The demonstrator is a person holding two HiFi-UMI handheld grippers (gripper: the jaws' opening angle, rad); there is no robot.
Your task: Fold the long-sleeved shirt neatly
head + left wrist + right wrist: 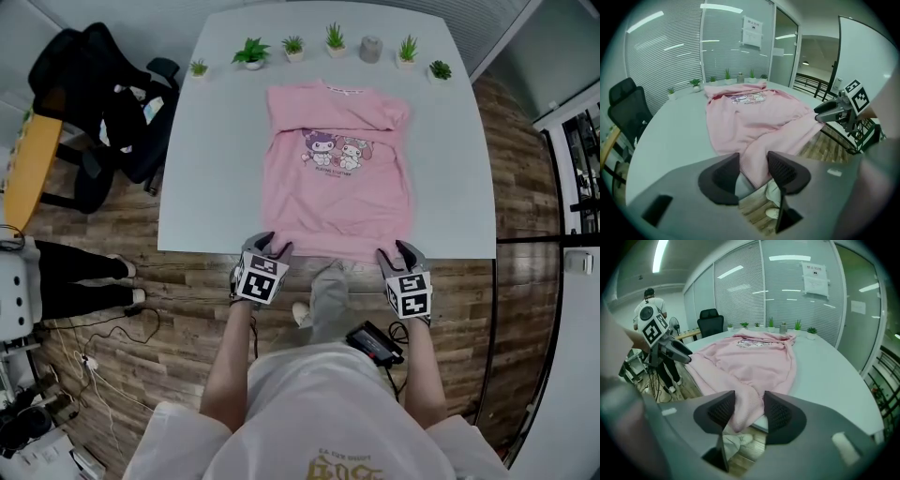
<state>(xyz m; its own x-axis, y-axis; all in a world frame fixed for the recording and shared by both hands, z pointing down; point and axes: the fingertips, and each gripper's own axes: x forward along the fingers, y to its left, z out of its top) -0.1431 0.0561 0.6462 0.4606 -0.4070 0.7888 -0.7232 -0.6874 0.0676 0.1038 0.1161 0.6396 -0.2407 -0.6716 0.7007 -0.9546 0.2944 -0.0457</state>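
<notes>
Right now the pink long-sleeved shirt [339,202] lies flat on the white table [211,178], its hem at the near edge. The left gripper [273,247] and right gripper [397,251] each pinch a hem corner. Next, I'd guess, both lift evenly and carry the hem toward the collar.

Bright even office light, ceiling strips [660,254] glaring, soft shadows, fisheye bending, dark vignetted corners.

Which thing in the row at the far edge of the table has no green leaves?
The plain grey cylinder, third from the right in the head view. Its top is bare, while the six potted plants beside it all show green leaves.
</notes>
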